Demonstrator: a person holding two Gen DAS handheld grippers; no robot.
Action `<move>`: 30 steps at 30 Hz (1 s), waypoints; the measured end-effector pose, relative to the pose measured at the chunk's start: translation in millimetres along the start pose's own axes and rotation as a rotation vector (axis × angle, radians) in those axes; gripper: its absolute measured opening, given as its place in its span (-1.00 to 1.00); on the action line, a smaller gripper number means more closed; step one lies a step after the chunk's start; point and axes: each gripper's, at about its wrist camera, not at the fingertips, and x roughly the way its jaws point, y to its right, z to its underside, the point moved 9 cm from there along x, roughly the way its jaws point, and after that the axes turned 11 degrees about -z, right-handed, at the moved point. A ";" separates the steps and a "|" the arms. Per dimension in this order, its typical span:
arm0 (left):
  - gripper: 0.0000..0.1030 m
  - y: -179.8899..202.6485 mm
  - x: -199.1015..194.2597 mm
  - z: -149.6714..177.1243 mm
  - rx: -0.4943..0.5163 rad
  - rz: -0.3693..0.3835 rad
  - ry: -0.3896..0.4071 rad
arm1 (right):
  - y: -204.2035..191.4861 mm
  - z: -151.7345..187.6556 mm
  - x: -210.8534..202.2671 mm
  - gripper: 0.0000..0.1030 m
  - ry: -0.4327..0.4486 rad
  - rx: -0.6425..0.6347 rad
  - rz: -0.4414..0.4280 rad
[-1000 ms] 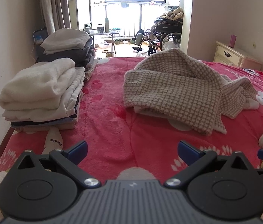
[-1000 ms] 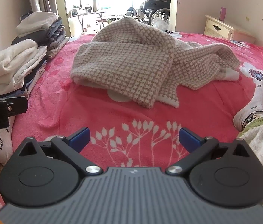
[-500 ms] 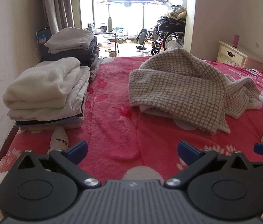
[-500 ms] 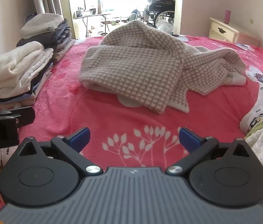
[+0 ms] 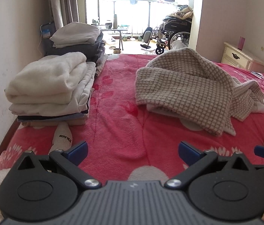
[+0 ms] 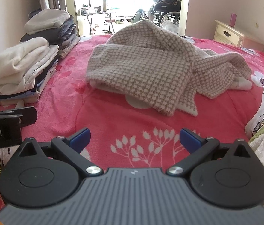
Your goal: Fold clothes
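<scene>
A beige-and-white checked garment lies loosely bunched in the middle of a red flowered bed cover. My left gripper hovers open over the near part of the cover, well short of the garment, with nothing between its blue fingertips. My right gripper is also open and empty, a little nearer the garment's front edge. The left gripper's black body shows at the left edge of the right wrist view.
Two stacks of folded clothes line the left wall. A person's socked feet rest on the cover, one near the stacks and one at the right. A cream nightstand stands far right; a wheelchair sits beyond the bed.
Both grippers have drawn back and risen slightly, so the garment and the stacks look a little farther away. Their jaws stay open and the garment has not moved.
</scene>
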 end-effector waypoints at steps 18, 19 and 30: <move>1.00 2.0 2.7 2.0 0.002 -0.002 -0.011 | 1.3 1.6 2.3 0.98 -0.013 -0.003 0.007; 1.00 2.2 2.6 1.8 0.003 -0.002 -0.010 | 1.5 1.3 2.3 0.98 -0.013 -0.003 0.008; 1.00 1.9 0.3 2.1 0.002 -0.004 -0.006 | 6.0 1.7 -0.5 0.98 -0.010 0.004 0.015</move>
